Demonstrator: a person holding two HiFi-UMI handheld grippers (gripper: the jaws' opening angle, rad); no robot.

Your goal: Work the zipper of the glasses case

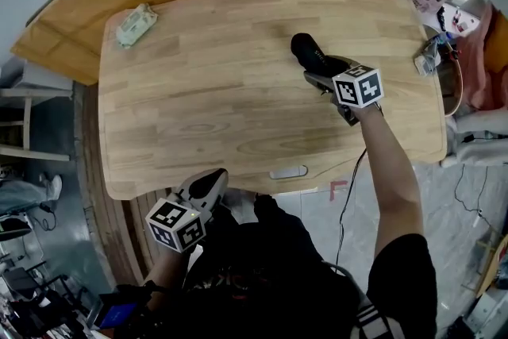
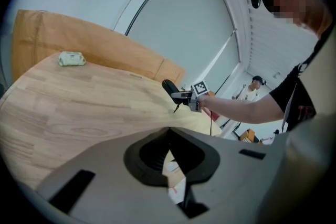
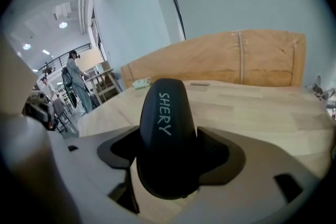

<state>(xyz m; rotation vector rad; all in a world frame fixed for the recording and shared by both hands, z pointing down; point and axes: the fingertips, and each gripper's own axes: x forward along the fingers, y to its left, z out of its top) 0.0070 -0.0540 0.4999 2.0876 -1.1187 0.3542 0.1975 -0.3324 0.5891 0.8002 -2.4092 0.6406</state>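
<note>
- While we look down on the bench, our right tool sits at 2 o'clock, jaws spread wide and clamped on both sides of the black glasses case.
- Case juts out toward 11 o'clock; we read "SHERY" on its top.
- Our left tool, at 7 o'clock by the near edge: jaws together, nothing held.
- Pale green bundle at 10 o'clock.
</note>
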